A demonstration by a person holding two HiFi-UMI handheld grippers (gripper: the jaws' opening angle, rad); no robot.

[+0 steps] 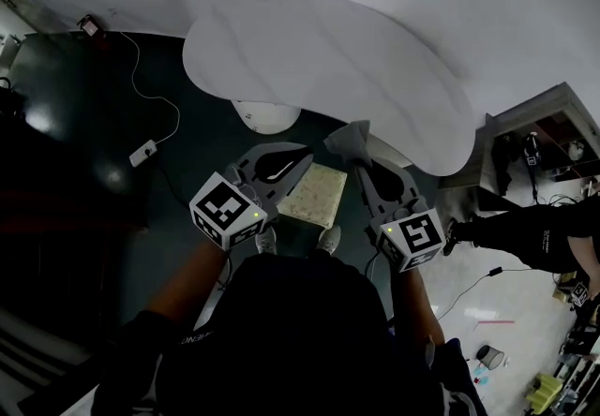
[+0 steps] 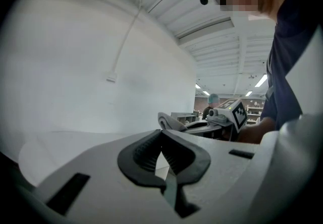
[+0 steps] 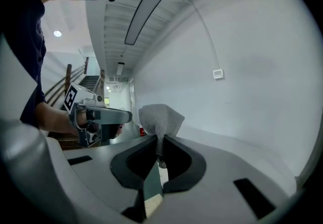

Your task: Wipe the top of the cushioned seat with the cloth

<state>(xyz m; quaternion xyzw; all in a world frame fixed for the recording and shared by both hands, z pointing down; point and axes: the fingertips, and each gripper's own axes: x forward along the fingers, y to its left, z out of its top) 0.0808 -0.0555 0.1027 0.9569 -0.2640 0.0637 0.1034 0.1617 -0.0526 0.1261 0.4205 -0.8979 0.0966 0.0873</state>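
The right gripper (image 1: pixel 361 159) is clenched on a bunched grey cloth (image 1: pixel 349 137), held off the far right corner of the cushioned seat (image 1: pixel 315 195) and apparently clear of its top. The left gripper (image 1: pixel 302 157) is closed on nothing, at the seat's far left corner. With the cloth in hand but not on the cushion, the wipe itself seems not yet begun: the whole top is left.

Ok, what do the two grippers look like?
The left gripper and right gripper are pale grey plastic with black-lined tongs. Each carries a white cube of black square markers with a green light. The person wears a dark top.
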